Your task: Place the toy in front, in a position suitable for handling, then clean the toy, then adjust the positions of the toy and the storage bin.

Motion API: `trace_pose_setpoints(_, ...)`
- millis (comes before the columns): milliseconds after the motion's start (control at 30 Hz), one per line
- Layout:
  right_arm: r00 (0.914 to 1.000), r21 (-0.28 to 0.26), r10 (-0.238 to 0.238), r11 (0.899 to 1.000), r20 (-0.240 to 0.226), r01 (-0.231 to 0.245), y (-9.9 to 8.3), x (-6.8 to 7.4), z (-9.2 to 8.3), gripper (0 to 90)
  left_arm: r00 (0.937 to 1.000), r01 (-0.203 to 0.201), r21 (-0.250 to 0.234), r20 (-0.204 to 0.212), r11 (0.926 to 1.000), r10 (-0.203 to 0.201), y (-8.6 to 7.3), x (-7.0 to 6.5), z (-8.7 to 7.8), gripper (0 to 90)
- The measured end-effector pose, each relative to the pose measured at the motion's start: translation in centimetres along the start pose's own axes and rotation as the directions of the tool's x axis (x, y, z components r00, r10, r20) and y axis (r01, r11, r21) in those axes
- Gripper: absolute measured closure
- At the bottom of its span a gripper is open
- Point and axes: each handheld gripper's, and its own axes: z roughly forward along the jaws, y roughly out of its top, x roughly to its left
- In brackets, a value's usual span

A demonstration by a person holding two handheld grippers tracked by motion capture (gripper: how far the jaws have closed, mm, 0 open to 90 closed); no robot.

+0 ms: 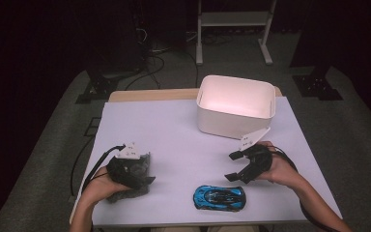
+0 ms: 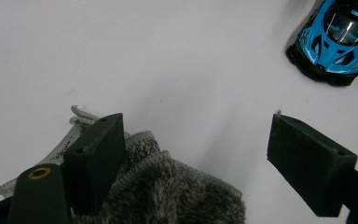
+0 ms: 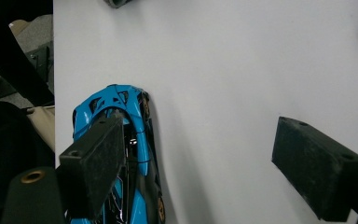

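Hidden and cut-off parts
Left gripper (image 1: 142,176) covers much of the grey cloth (image 1: 136,192); the blue toy car (image 3: 135,186) runs off the right gripper view's bottom edge

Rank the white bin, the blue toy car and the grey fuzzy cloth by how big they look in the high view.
1. White bin, clearly the largest.
2. and 3. Blue toy car and grey fuzzy cloth: unsure. The car shows whole, while the left gripper covers much of the cloth, so I would not rank them.
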Motion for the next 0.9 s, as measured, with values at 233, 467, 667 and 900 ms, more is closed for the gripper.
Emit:
trace_pose_setpoints(233,0.9997,0.005,-0.018,1.000,0.016,0.018,1.4,-0.8,-1.6,15.7,1.0000,0.007,0.009,-0.006,0.9999,-0.007,-0.1,0.2,0.0,15.2)
trace_pose_setpoints(467,0.9993,0.001,-0.038,0.999,0.002,0.038,3.2,-1.5,-2.5,16.7,1.0000,0.006,-0.014,-0.001,0.9999,-0.006,-0.1,0.2,-0.6,12.1)
trace_pose_setpoints(667,0.9985,0.004,-0.055,0.998,0.009,0.055,4.3,-1.8,-3.1,16.8,0.9999,0.002,-0.024,-0.011,0.9997,-0.003,0.0,-0.2,-1.0,11.5)
trace_pose_setpoints(900,0.9974,0.007,-0.071,0.997,0.008,0.071,5.0,-2.0,-3.1,16.8,0.9999,-0.002,-0.022,-0.012,0.9998,0.002,0.1,-0.3,-1.2,10.9)
